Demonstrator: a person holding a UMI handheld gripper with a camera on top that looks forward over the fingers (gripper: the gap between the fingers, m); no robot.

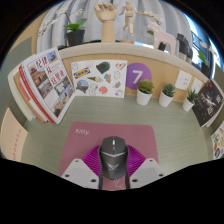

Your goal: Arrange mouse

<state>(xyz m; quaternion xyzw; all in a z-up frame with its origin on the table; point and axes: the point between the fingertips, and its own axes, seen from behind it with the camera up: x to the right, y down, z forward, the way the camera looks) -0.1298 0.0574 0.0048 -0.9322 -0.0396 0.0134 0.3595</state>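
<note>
A dark grey mouse (113,153) with a black scroll wheel sits between my gripper's (113,162) two fingers, its front end pointing away from me. The magenta pads (92,160) press against its left and right sides, so the gripper is shut on the mouse. Under and ahead of it lies a pink mouse mat (105,133) on the green desk top (170,130). I cannot tell whether the mouse rests on the mat or hangs just above it.
Magazines (45,85) lean at the left. Picture cards (97,77) and a purple card with a 7 (138,75) stand against the back wall. Three small potted plants (167,95) stand to the right. A shelf above holds a wooden hand (107,15).
</note>
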